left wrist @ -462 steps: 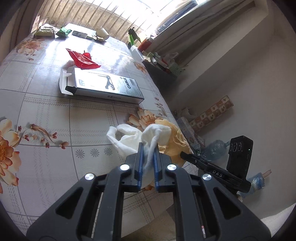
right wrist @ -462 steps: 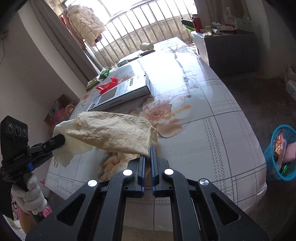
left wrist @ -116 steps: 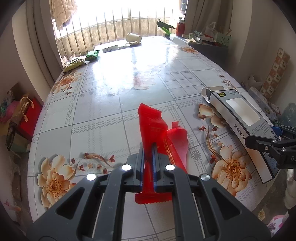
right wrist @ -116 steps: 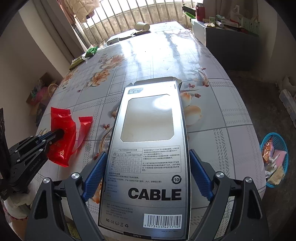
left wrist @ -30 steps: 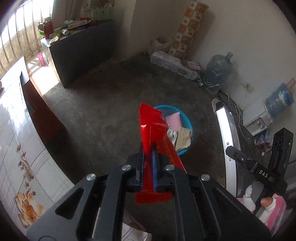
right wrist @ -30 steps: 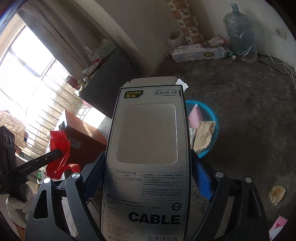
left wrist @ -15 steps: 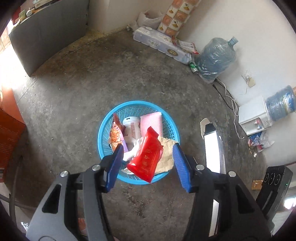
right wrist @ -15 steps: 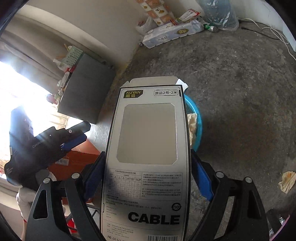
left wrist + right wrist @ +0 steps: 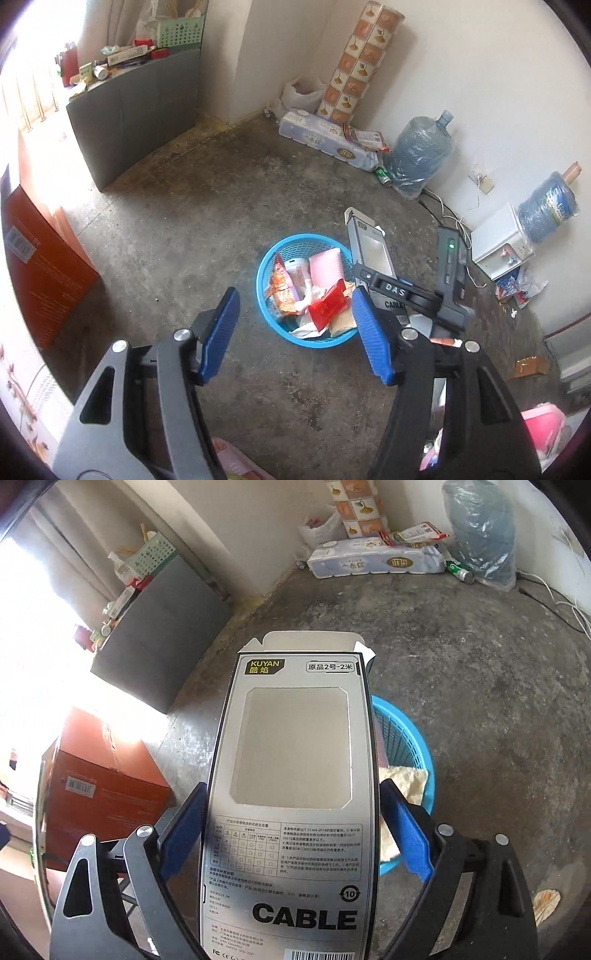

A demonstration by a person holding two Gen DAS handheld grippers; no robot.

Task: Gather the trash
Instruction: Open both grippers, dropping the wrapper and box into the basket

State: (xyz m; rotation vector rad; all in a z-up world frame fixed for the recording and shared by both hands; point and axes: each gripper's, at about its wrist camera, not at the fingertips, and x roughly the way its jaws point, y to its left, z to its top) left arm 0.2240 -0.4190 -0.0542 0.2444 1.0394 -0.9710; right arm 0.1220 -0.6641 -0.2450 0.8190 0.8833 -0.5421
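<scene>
A blue basket (image 9: pixel 266 321) on the concrete floor (image 9: pixel 184 229) was seen ahead of and below both grippers, with a red wrapper (image 9: pixel 330 305) lying on top of the rubbish inside it, beyond the left gripper's blue pads. The long cable box (image 9: pixel 295 797) was held lengthwise between the jaws of the right gripper (image 9: pixel 293 834), which were opening, its far end reaching over the basket's rim. The jaws of the left gripper (image 9: pixel 295 334) were wide apart and opening, with nothing between them.
</scene>
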